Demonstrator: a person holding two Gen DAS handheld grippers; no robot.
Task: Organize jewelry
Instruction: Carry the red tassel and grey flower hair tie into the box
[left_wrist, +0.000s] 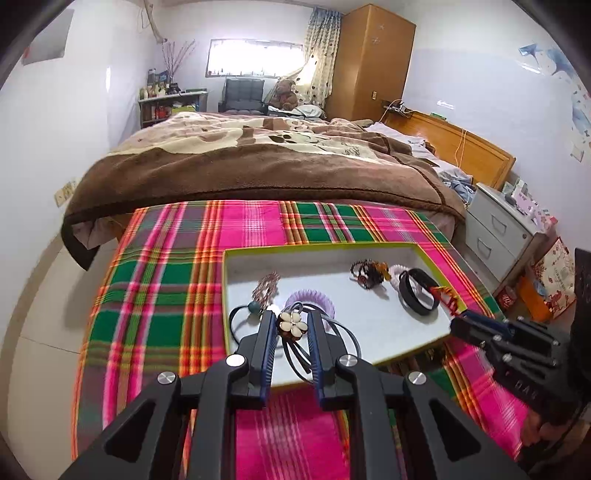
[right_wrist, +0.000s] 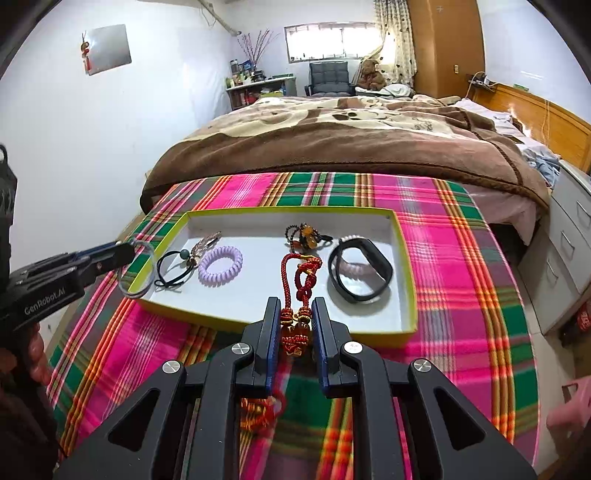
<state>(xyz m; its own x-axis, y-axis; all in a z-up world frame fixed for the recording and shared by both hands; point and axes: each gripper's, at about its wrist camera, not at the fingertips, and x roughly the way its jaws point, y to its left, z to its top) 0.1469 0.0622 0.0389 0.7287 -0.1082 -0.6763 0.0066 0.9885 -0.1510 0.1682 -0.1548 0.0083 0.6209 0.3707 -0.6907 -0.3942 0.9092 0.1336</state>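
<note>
Woven plaid cloth (right_wrist: 461, 258), slightly fuzzy, over the table. Matt white floor and yellow-green rim on the shallow tray (right_wrist: 406, 266), cardboard by the look of it. Smooth glossy plastic in the lilac coil tie (right_wrist: 220, 263); matt black rubbery finish on the wristband (right_wrist: 360, 273). Braided red cord (right_wrist: 301, 280) with gold thread and shiny amber beads. Plush, deep-piled brown blanket (left_wrist: 258, 162). Varnished wood on the wardrobe (left_wrist: 373, 62).

Your left gripper (left_wrist: 291, 325): black frame, blue-edged jaws, silver screws.
Your right gripper (right_wrist: 294, 314): same build.
Marking: "GenRobot.AI".
</note>
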